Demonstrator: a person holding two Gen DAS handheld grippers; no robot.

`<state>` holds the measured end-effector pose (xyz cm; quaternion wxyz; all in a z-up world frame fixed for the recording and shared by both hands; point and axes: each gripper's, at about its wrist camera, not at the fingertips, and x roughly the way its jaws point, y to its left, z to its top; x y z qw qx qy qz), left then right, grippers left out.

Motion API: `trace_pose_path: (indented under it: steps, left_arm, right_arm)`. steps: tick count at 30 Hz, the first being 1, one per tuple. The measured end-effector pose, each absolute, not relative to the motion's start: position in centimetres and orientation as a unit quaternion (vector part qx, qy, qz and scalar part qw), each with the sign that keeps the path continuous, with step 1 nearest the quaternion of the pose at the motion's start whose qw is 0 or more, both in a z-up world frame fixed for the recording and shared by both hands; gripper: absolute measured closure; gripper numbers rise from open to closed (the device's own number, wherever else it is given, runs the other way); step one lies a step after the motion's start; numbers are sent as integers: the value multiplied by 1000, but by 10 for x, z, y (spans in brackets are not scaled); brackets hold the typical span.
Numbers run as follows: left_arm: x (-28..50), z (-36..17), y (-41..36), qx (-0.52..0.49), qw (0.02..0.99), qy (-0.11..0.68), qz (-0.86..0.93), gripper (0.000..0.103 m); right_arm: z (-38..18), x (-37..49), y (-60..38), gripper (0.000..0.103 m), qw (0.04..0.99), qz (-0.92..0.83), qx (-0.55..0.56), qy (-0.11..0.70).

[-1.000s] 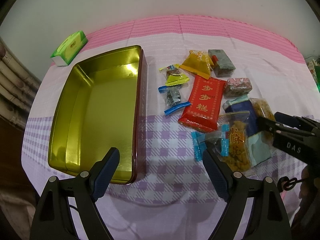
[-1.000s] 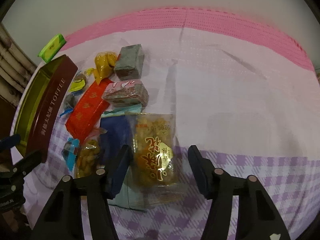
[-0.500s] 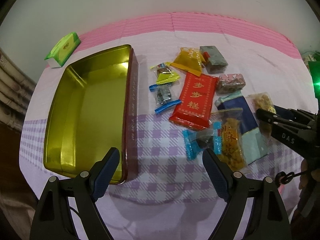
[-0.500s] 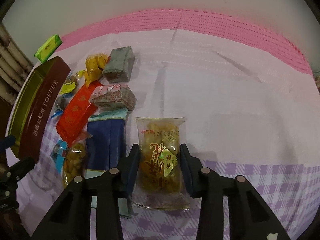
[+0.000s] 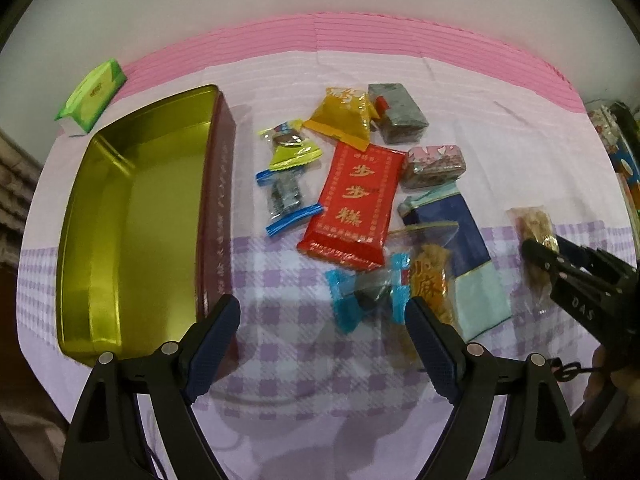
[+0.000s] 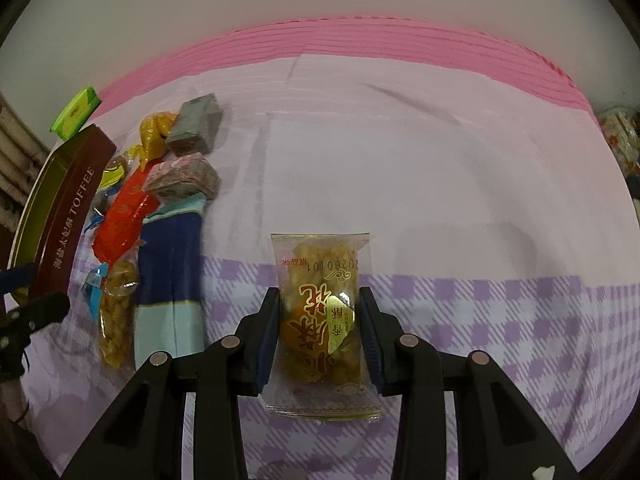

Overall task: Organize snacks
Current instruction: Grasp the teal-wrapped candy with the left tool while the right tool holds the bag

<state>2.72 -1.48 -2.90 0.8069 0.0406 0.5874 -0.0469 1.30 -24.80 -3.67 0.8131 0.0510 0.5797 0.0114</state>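
- Since a second ago, our right gripper (image 6: 319, 332) has clamped onto the clear fried-snack packet (image 6: 320, 312), dragging it clear of the pile.
- Left gripper (image 5: 322, 342) hovers wide, empty.
- Next: we carry it to the gold tin (image 5: 120, 216).

The right gripper (image 6: 320, 336) is clamping a clear packet of golden snacks (image 6: 320, 320) between both pads. Left of this packet, a blue pouch (image 6: 170, 276) is lying; farther left, the brown toffee tin (image 6: 70, 212) is sitting.
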Motion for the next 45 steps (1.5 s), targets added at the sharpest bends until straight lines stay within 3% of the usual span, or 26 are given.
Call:
trace_pose_path:
  steps: [7,20,36,45]
  left_arm:
    - [48,-46,-20,19,776,627,-59,28]
    - [60,-63,-21,18,771,635,-49,30]
    - [52,-74,-20,28,766,639,-56,49]
    - [62,-68,-27,34,768,637,-58,49]
  right_arm:
    - [-35,7,-255,68,814,9,57,578]
    - [-34,7,-256,67,815,11,63,575]
    - [-33,7,-256,67,815,11,63,576]
    - [-33,7,-256,67,815,10,63,575]
